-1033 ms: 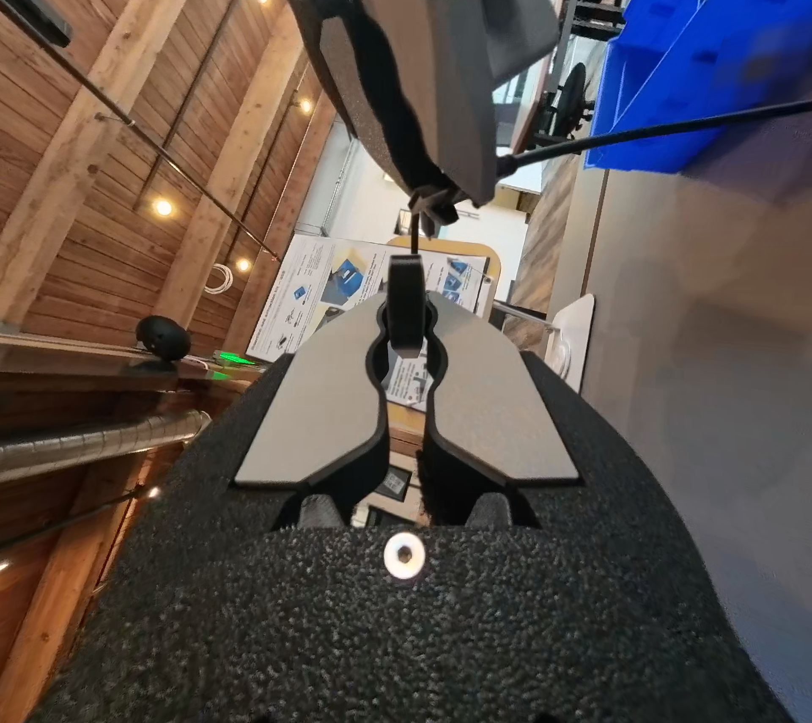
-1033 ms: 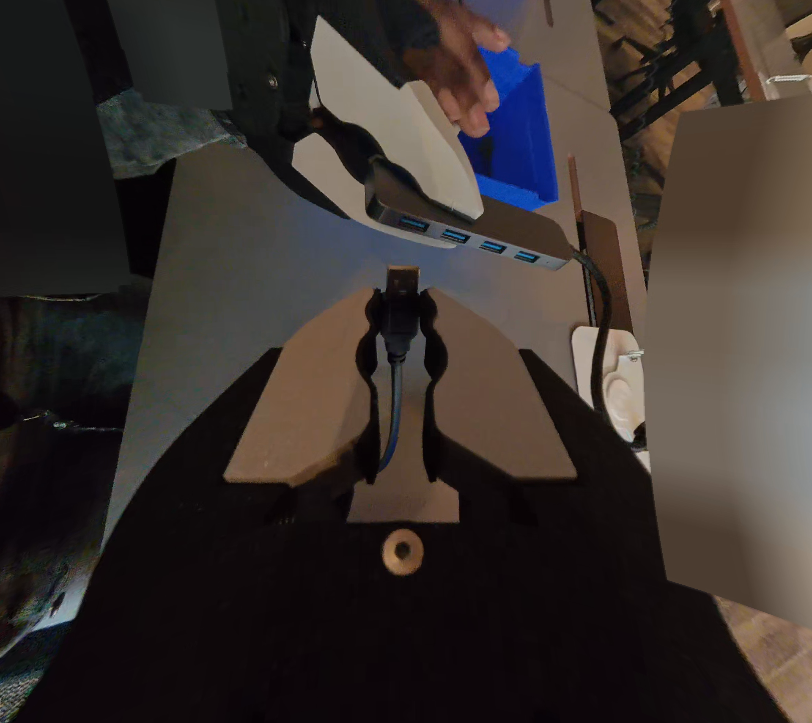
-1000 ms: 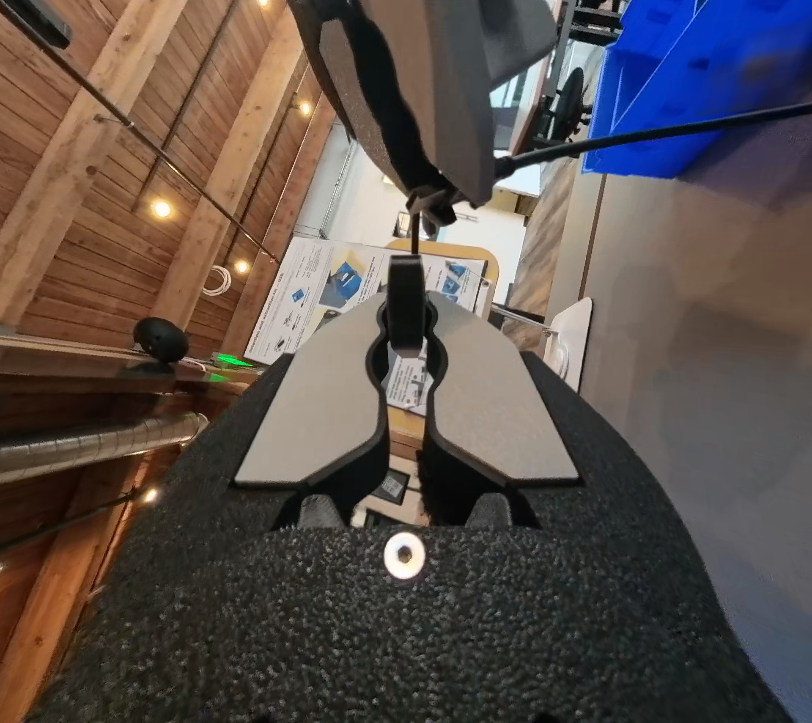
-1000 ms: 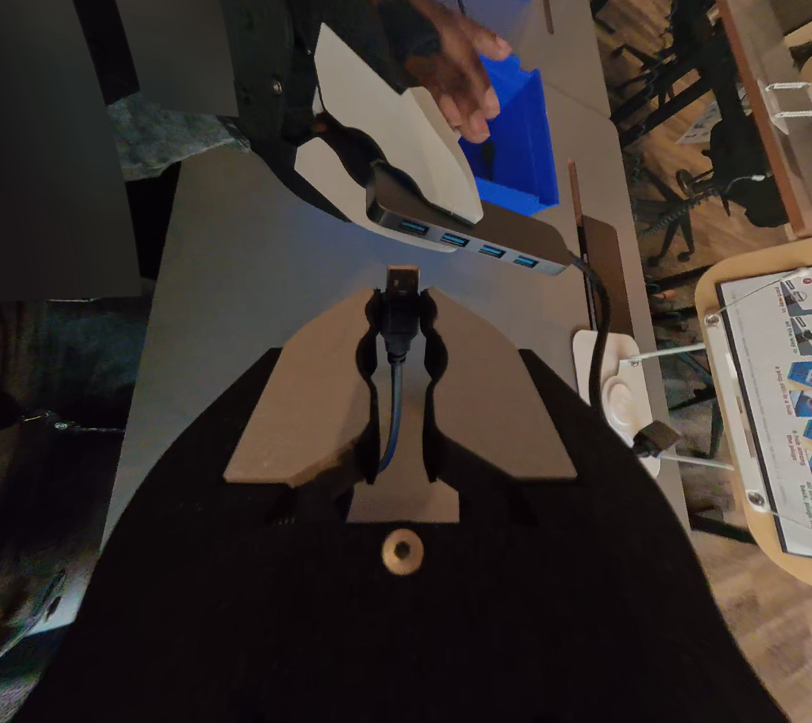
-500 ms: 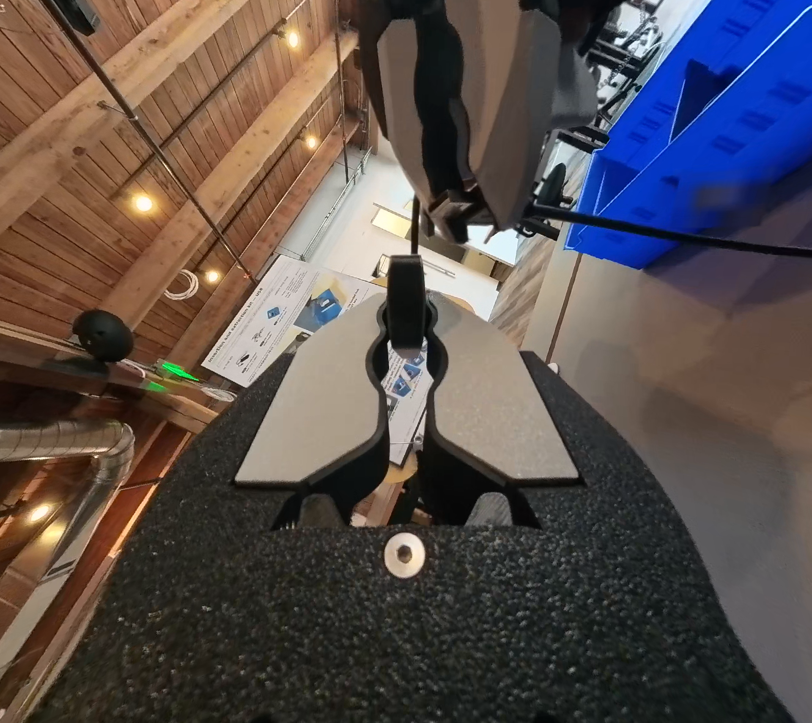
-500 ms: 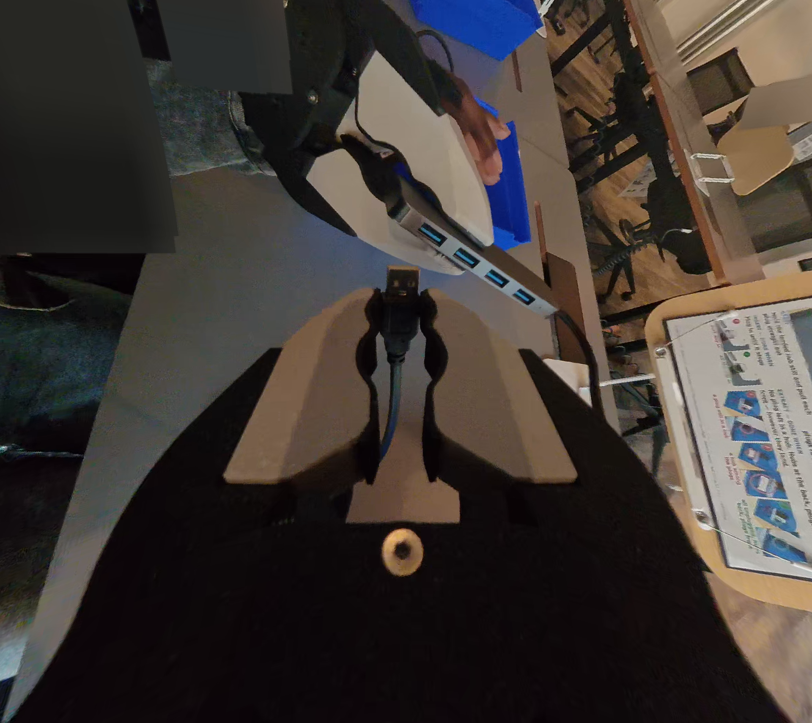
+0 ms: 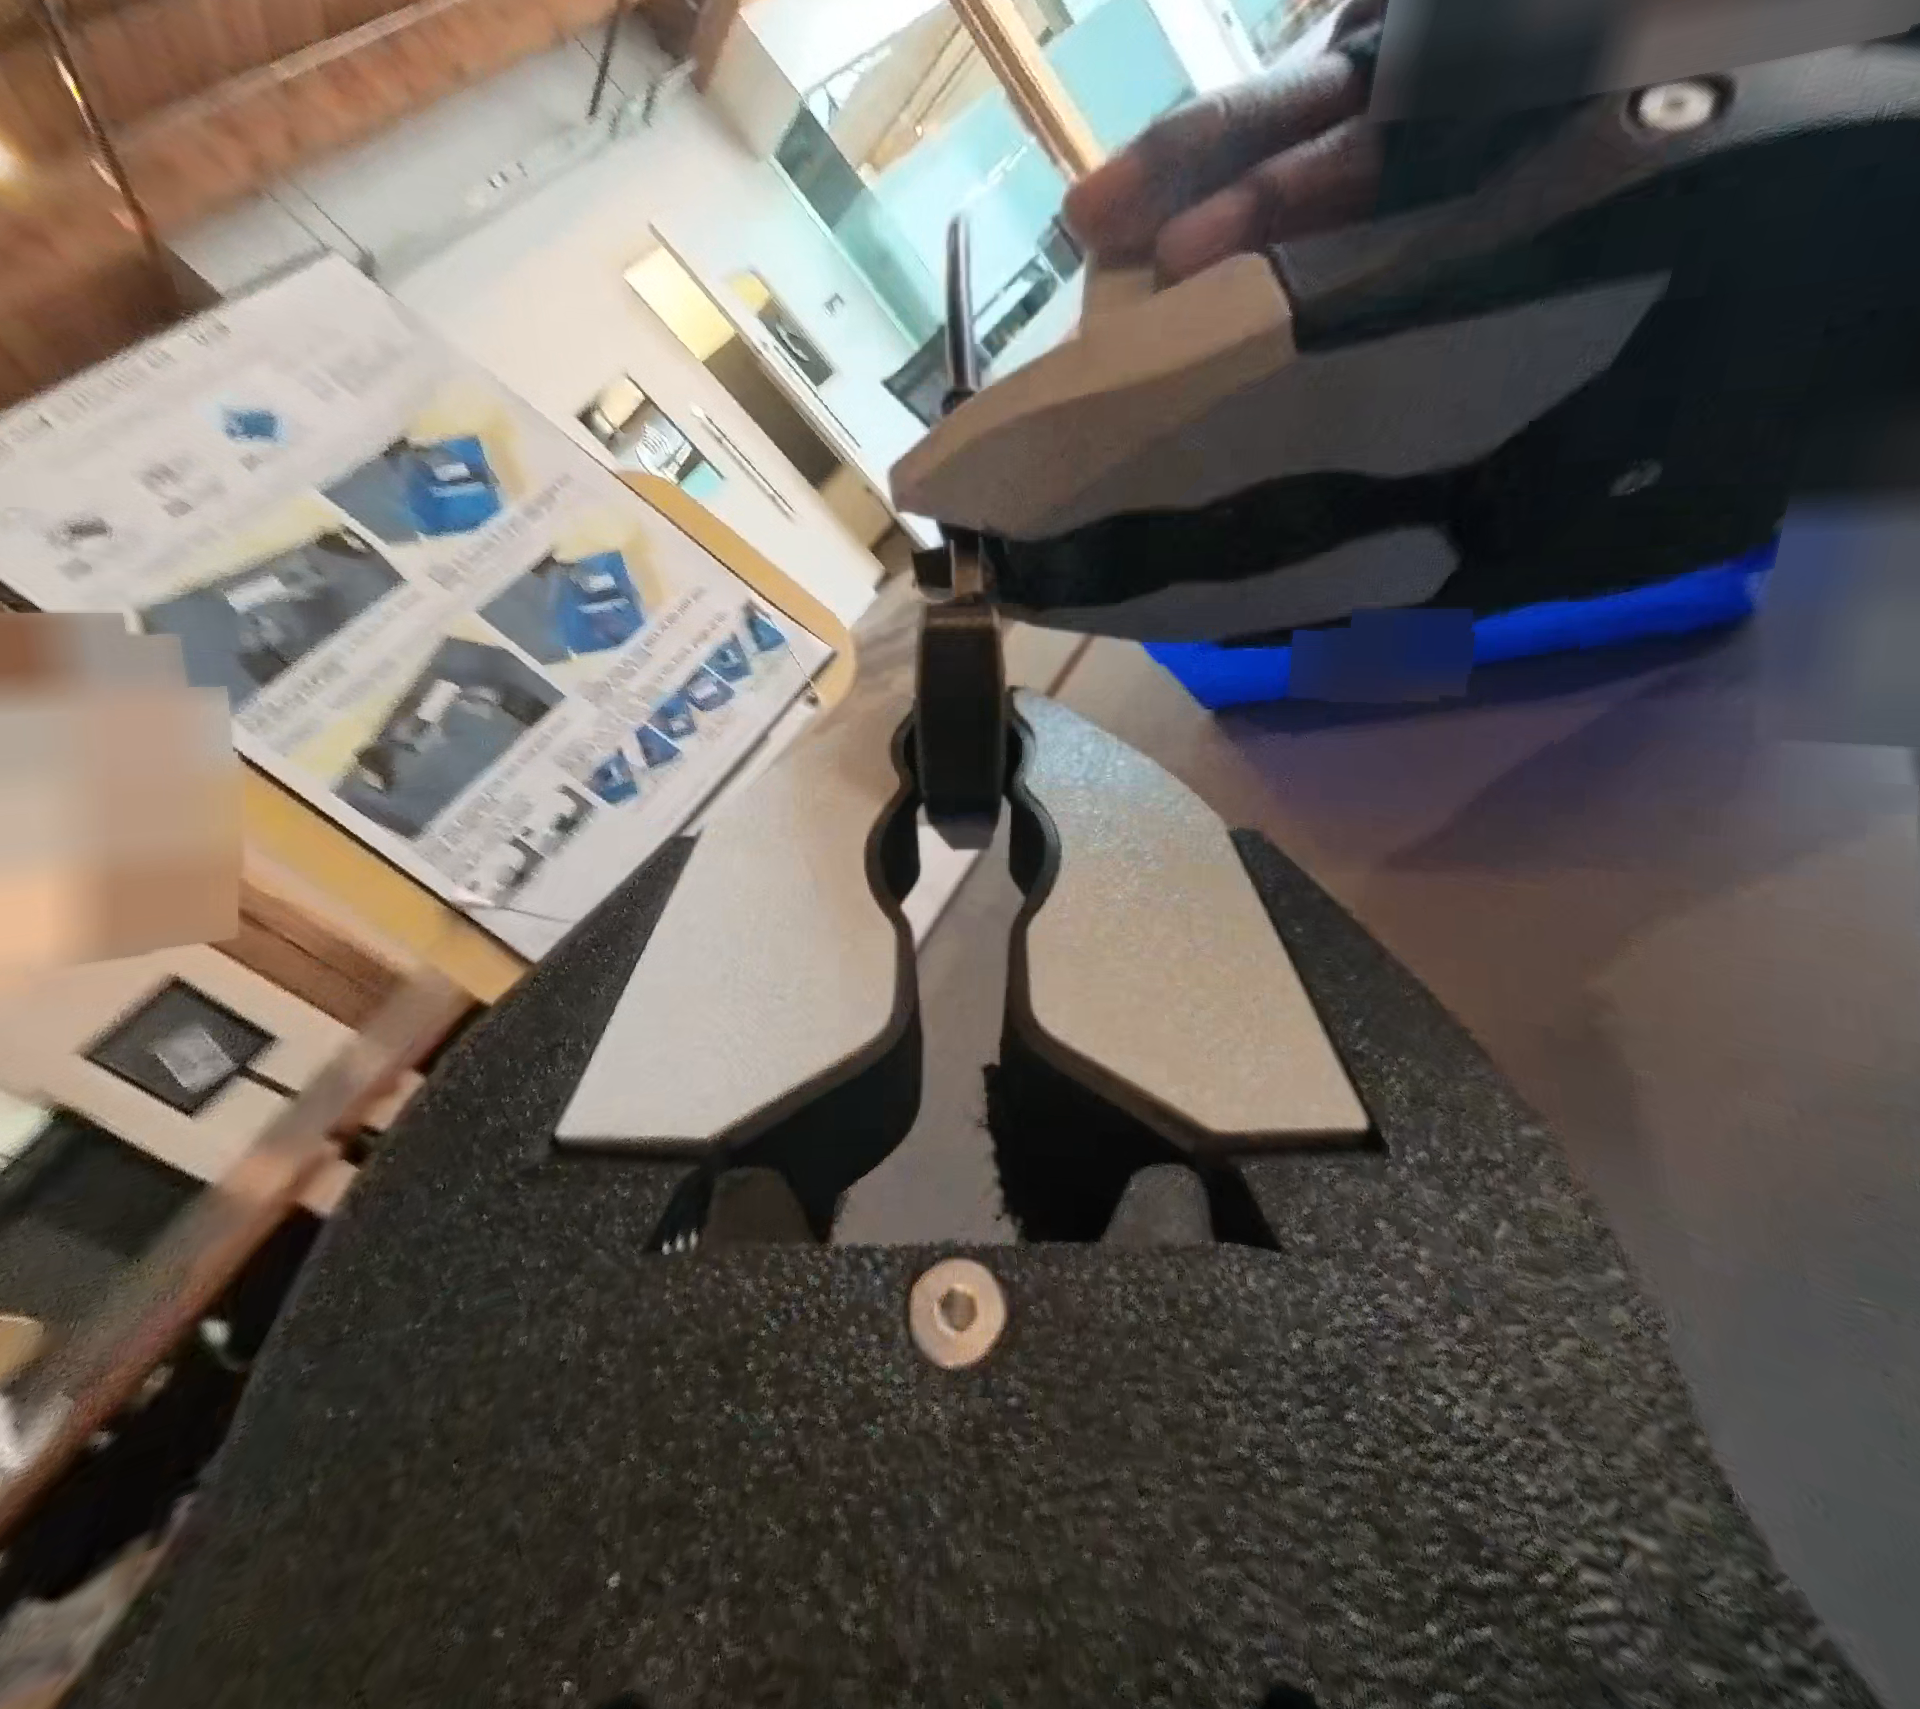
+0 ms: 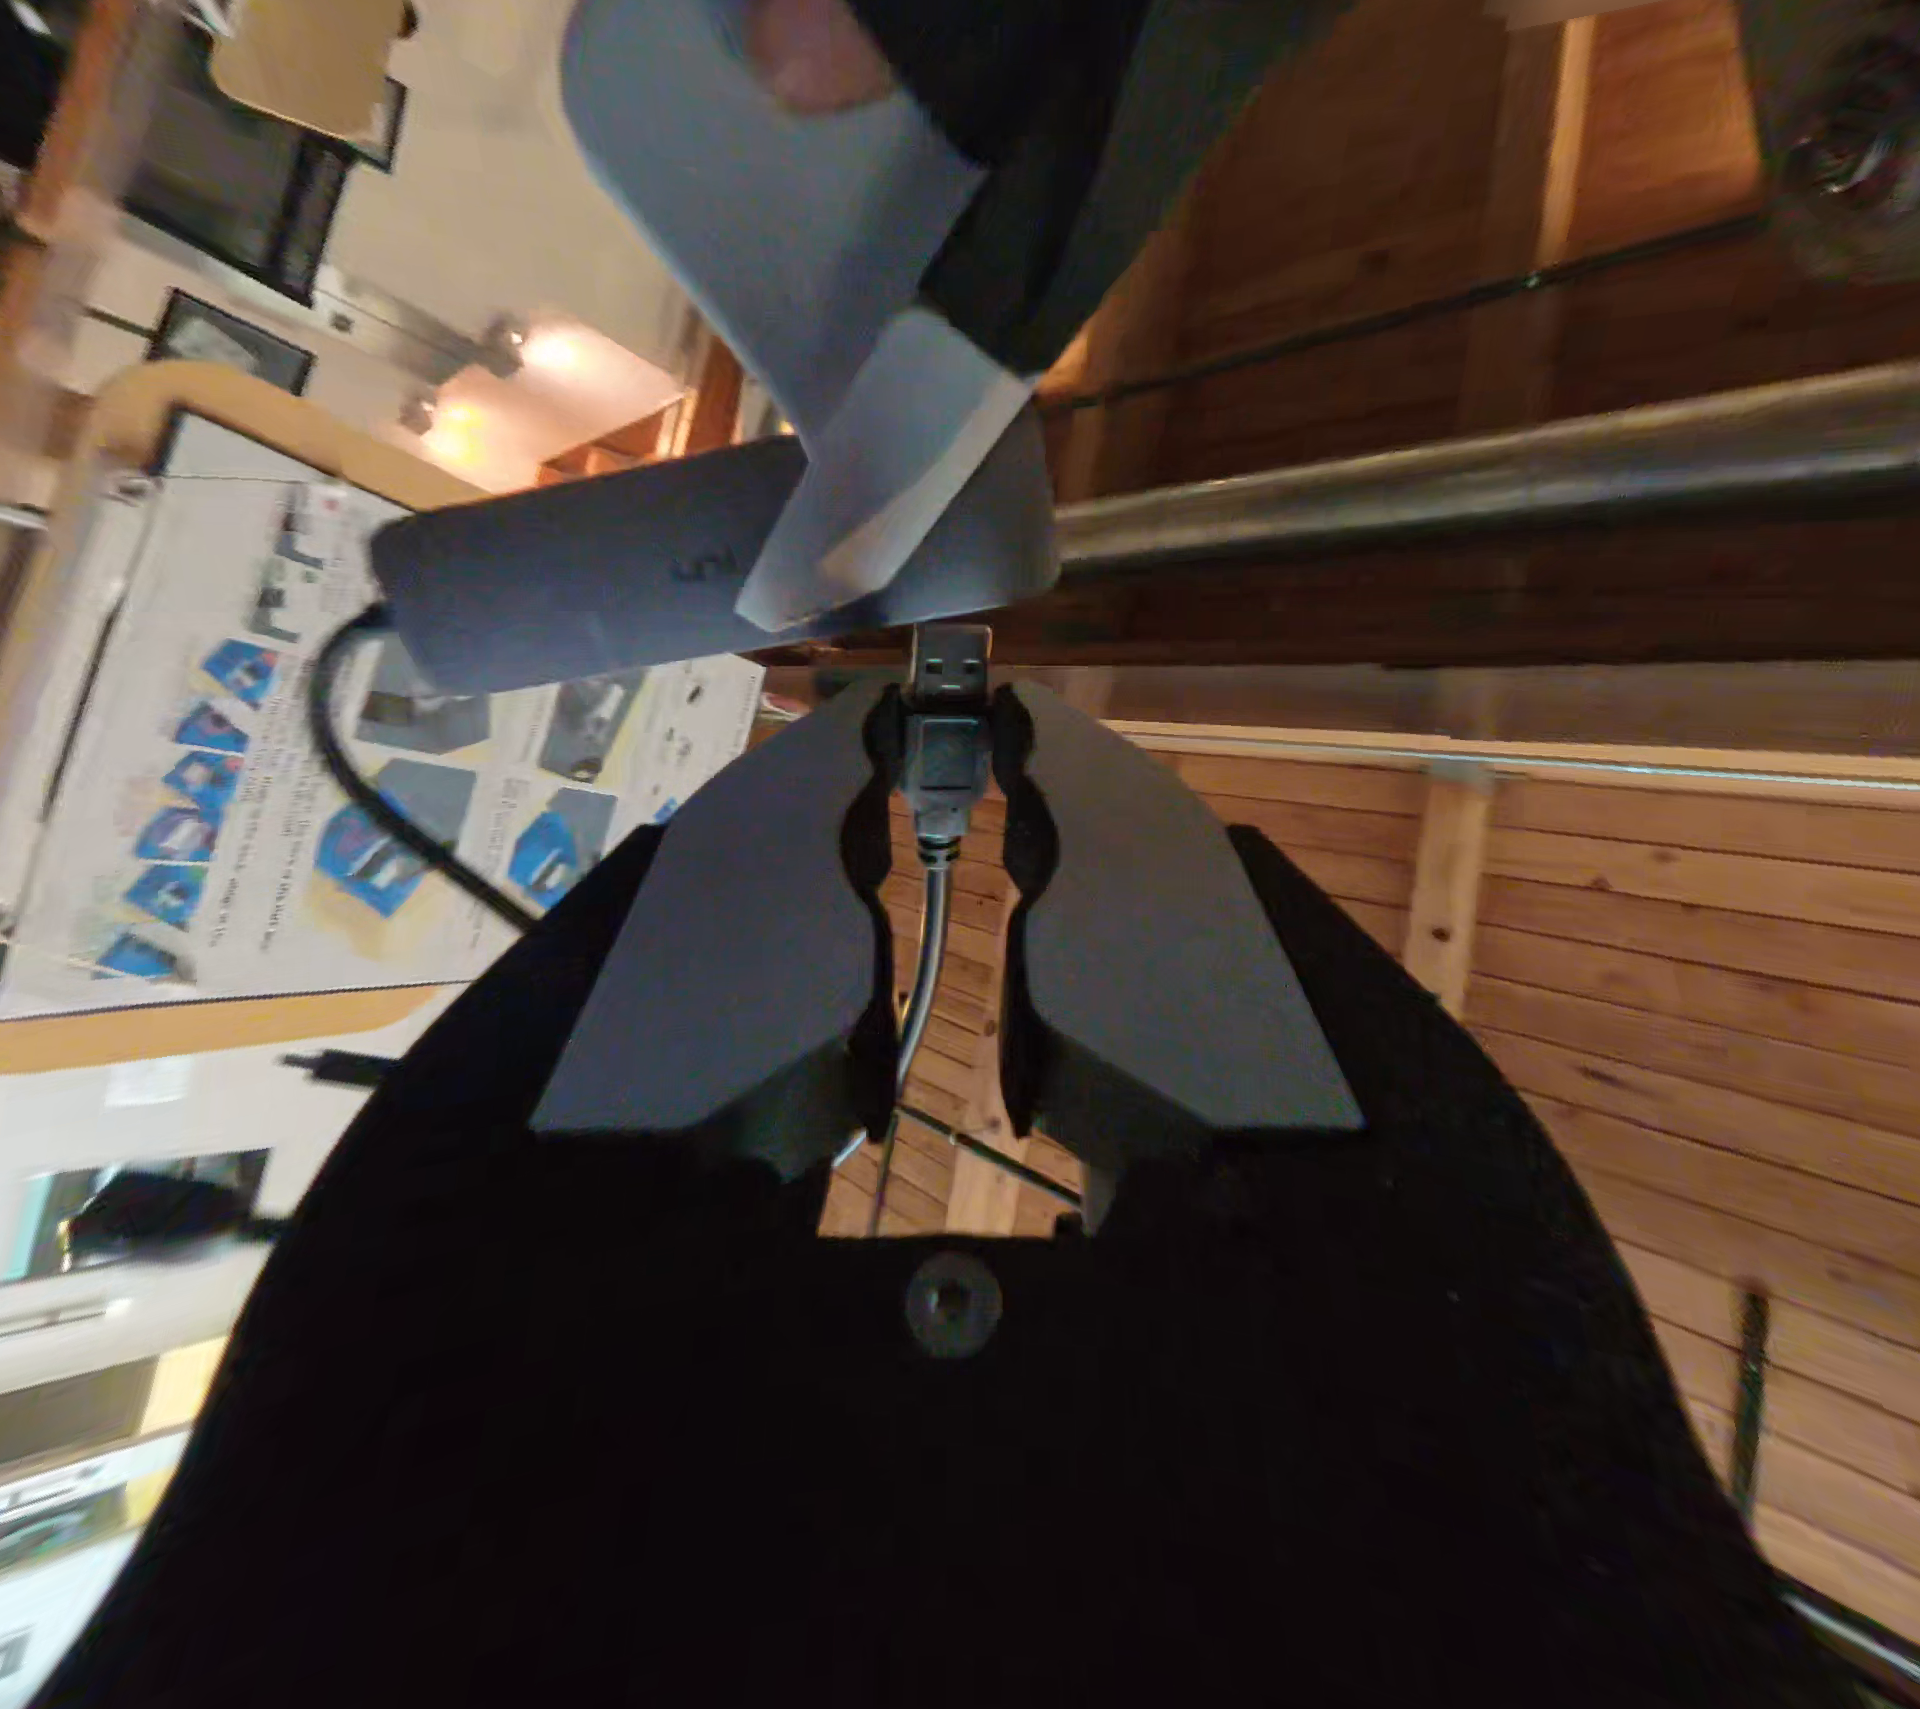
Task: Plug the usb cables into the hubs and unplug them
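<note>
Left wrist view: left gripper (image 7: pixel 961 760) clamped on edge-on dark hub (image 7: pixel 961 703), right gripper (image 7: pixel 951 532) meeting it from above, blue bin (image 7: pixel 1621 625) on grey table (image 7: pixel 1558 828) behind; right wrist view: right gripper (image 8: pixel 948 703) pinching USB plug (image 8: pixel 948 672), tip at grey hub (image 8: pixel 582 563) edge, left gripper (image 8: pixel 883 516) gripping hub.

White instruction poster with blue pictures (image 7: pixel 343 620), mounted on a yellow rounded board (image 7: pixel 727 537), stands left of the grey tabletop (image 7: pixel 1558 828). Blue plastic bin (image 7: pixel 1507 631) sits on the tabletop, far right of the poster. Right wrist view: poster (image 8: pixel 208 776) left; round metal duct (image 8: pixel 1507 464) and wood-plank wall (image 8: pixel 1610 984) right of it.
</note>
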